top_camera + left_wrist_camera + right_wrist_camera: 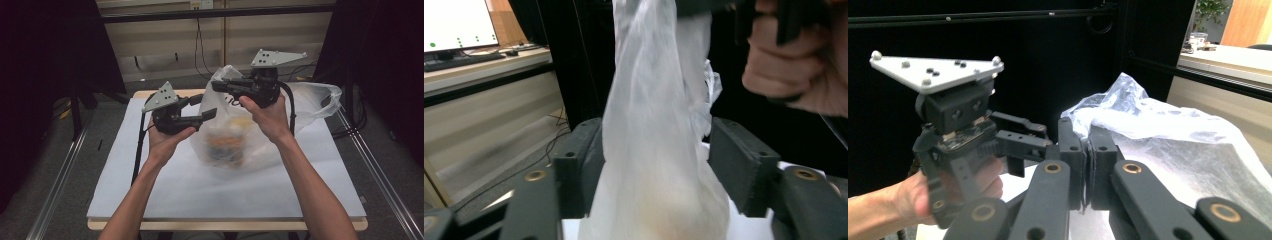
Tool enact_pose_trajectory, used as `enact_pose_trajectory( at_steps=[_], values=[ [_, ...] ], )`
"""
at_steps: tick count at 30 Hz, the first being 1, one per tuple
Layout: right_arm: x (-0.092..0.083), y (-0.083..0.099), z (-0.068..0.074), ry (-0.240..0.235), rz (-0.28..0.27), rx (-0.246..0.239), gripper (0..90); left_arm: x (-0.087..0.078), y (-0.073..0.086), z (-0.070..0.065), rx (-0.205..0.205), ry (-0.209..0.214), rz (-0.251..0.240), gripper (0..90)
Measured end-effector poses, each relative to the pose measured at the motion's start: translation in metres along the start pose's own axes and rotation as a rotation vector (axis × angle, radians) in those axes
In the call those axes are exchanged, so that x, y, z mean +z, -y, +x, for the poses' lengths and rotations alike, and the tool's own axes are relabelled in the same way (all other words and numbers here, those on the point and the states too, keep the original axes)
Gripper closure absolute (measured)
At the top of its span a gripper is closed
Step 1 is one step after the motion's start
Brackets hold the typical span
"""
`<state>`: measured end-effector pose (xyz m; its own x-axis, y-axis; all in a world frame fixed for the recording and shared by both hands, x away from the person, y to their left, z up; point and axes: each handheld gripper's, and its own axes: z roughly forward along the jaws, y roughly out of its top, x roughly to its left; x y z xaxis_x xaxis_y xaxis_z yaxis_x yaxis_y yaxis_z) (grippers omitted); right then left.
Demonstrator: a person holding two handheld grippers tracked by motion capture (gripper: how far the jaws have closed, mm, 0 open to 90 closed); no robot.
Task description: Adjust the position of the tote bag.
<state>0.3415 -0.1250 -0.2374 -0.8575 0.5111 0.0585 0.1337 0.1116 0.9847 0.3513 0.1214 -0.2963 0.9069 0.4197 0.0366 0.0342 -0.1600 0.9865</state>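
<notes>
A translucent white plastic bag (pixel 227 145) stands on the white table (pixel 165 190), with blurred orange and yellow contents inside. My right gripper (pixel 215 85) is raised over the bag and shut on its upper edge; in the right gripper view the film (pixel 1168 130) runs out from between the closed jaws (pixel 1087 145). My left gripper (pixel 205 106) comes in from the left at the bag's neck. In the left gripper view the gathered neck (pixel 649 100) fills the gap between its spread jaws (pixel 651 160) without being squeezed. The right hand (pixel 794 65) shows at upper right.
Black curtains hang at both sides and the back. Metal floor rails (pixel 60 175) run along both sides of the table. Cables (pixel 200 45) hang on the back wall. A lit monitor (pixel 454 25) stands on a desk off to the side.
</notes>
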Motion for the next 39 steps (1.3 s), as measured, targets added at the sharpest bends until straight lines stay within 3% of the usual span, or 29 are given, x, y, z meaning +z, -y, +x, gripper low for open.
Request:
enact_pose_trajectory(
  at_steps=[1, 3, 4, 6, 7, 13, 15, 18, 29, 31, 32, 39],
  values=[
    [0.001, 0.0, 0.0, -0.003, -0.001, 0.0, 88.1, 0.001, -0.001, 0.0, 0.006, -0.013, 0.002, 47.7],
    [0.003, 0.001, 0.001, -0.011, 0.0, 0.001, 88.1, 0.001, -0.001, 0.003, 0.021, 0.012, 0.008, 64.5],
    [0.004, 0.001, 0.001, -0.01, 0.002, 0.002, 88.1, 0.002, 0.0, 0.003, 0.012, -0.005, -0.001, 70.6],
    [0.004, 0.001, 0.002, -0.01, 0.003, -0.001, 87.1, 0.001, 0.002, 0.007, 0.013, 0.021, -0.005, 85.7],
    [0.004, 0.002, 0.002, -0.009, 0.001, -0.002, 84.8, 0.001, 0.003, 0.007, 0.0, 0.013, -0.005, 89.0],
    [-0.003, 0.007, 0.003, -0.001, -0.001, -0.004, 65.3, -0.004, 0.009, 0.009, -0.012, 0.01, 0.003, 90.0],
    [-0.007, 0.011, 0.001, -0.011, 0.004, -0.004, 63.8, -0.007, 0.01, 0.011, -0.013, 0.013, 0.003, 90.0],
    [-0.017, 0.019, -0.003, 0.01, 0.003, 0.006, 60.0, -0.011, 0.012, 0.014, -0.018, 0.006, -0.007, 90.0],
    [-0.059, 0.043, -0.017, 0.112, -0.002, 0.046, 57.4, -0.029, 0.023, 0.015, -0.043, -0.01, -0.02, 89.8],
    [-0.071, 0.054, -0.022, 0.137, -0.009, 0.067, 57.0, -0.033, 0.027, 0.016, -0.06, -0.008, -0.033, 89.8],
    [-0.074, 0.057, -0.023, 0.145, -0.006, 0.073, 57.0, -0.034, 0.028, 0.017, -0.041, -0.008, -0.023, 89.8],
    [-0.09, 0.073, -0.023, 0.186, 0.001, 0.081, 55.3, -0.043, 0.035, 0.018, -0.053, -0.02, -0.028, 89.6]
  ],
)
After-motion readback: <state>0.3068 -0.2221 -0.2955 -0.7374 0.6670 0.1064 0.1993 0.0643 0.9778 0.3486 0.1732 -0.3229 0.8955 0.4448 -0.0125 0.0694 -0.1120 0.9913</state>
